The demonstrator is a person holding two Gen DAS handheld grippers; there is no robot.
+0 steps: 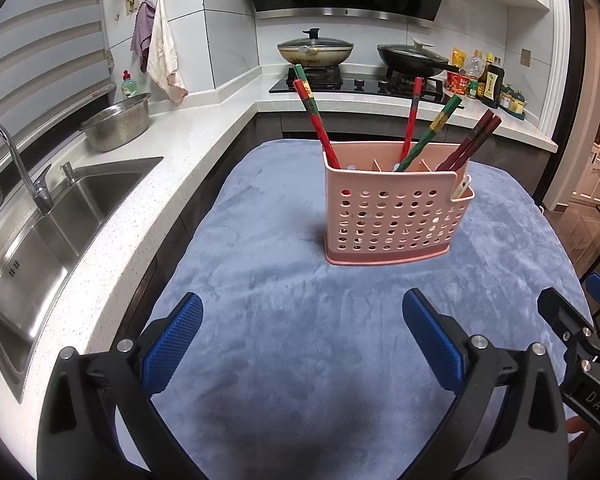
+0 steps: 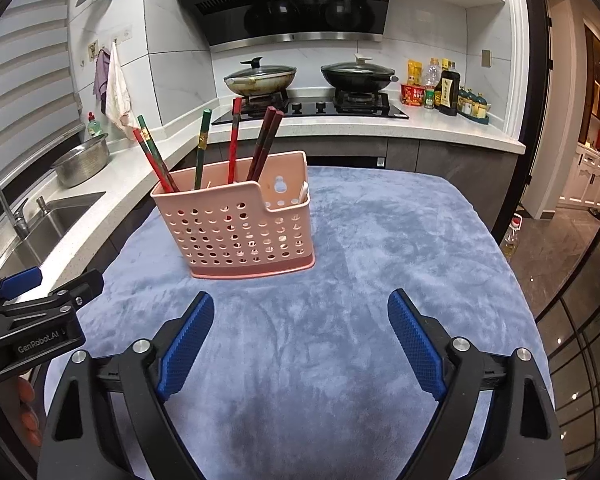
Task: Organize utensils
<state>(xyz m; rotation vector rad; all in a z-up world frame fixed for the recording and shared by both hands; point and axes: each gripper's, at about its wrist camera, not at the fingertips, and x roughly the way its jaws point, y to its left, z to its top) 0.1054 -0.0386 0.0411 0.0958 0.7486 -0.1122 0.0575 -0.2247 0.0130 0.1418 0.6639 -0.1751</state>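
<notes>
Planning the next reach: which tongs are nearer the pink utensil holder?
Roughly equal, the right perhaps slightly nearer. The left tongs sit short of the pink utensil holder, off its sink side; the right tongs sit short of it toward its low-walled end. Both open, empty.

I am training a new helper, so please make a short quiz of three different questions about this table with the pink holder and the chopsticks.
1. True or false: a chopstick is held in the left gripper.
2. What lies under the pink utensil holder? A) bare steel B) a blue-grey cloth C) a wooden board
3. Fill in: the dark brown chopsticks lean toward the ___ side of the left wrist view.

Key
1. False: the left gripper is open and empty, and so is the right gripper.
2. B: the blue-grey cloth.
3. Right; the red chopsticks at the other end lean left.
</notes>
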